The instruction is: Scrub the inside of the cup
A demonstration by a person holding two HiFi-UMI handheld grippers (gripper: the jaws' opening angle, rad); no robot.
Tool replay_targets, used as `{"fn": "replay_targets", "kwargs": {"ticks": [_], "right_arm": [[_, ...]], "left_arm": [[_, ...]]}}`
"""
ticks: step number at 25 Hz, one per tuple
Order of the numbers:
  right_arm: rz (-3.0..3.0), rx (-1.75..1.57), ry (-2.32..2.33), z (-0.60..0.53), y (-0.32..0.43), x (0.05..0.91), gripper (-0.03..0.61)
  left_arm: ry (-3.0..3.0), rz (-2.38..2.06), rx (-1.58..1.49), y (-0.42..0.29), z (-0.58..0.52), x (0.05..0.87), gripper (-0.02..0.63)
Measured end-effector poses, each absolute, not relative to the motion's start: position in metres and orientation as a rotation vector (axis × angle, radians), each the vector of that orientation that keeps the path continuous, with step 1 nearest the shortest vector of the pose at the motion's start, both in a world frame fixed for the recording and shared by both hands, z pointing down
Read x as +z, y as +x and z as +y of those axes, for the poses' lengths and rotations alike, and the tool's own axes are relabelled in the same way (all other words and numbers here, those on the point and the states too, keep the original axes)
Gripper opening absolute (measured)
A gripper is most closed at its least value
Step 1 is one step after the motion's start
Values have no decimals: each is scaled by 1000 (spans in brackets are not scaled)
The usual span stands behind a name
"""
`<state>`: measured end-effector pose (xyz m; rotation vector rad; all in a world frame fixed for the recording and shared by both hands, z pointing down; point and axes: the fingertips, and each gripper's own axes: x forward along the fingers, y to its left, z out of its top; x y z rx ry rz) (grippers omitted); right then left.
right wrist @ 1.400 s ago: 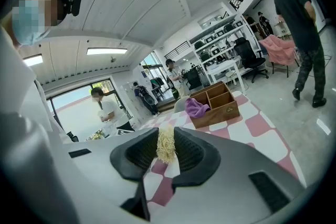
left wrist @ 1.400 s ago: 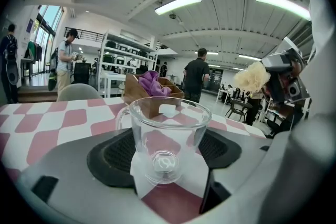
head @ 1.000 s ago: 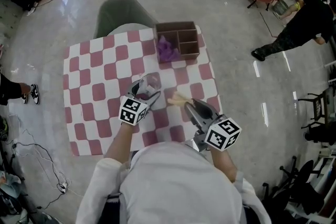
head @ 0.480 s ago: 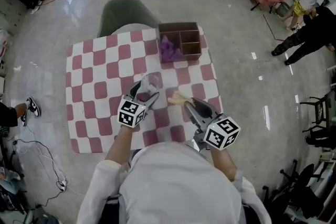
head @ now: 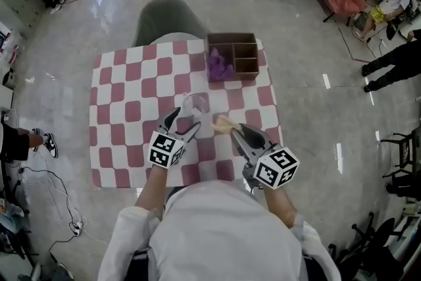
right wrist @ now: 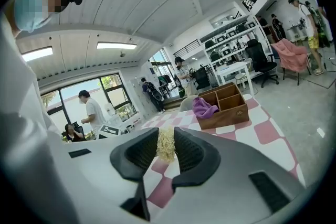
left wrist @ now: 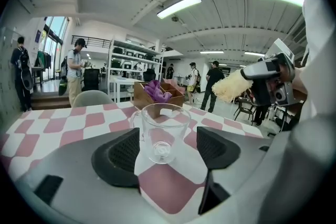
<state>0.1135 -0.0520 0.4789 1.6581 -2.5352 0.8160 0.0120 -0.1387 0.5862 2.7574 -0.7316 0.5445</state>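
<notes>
A clear glass cup [head: 191,104] stands upright on the red-and-white checked table [head: 125,108]. My left gripper [head: 185,120] is open, its jaws on either side of the cup [left wrist: 160,131]; a gap shows by the right pad [left wrist: 215,147]. To the right, my right gripper [head: 233,129] is shut on a pale yellow fibre scrubber [head: 222,123], held above the cloth beside the cup. In the right gripper view the scrubber [right wrist: 166,144] is pinched between both pads. The left gripper view shows the scrubber [left wrist: 231,85] up at the right.
A wooden compartment box [head: 247,49] with a purple cloth [head: 220,66] sits at the table's far edge. A grey-green chair [head: 161,20] stands behind the table. People stand and walk on the floor around, one of them at the right [head: 395,59].
The head view has shifted a little, so the table sits lower and more to the right in the picture. Both grippers, the cup and the scrubber keep about the same places.
</notes>
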Motion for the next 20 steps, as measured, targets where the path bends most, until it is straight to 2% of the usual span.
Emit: {"fn": "replay_targets", "kwargs": {"ticks": [16, 17, 20], "right_arm": [[-2609, 701, 1549, -60, 105, 472, 106], [-2616, 687, 1542, -60, 105, 471, 106], [-2622, 646, 1520, -59, 105, 469, 106]], "left_arm": [[2806, -873, 445, -3, -106, 522, 351], [2814, -881, 433, -4, -103, 518, 341], [2836, -925, 420, -6, -96, 509, 205]]}}
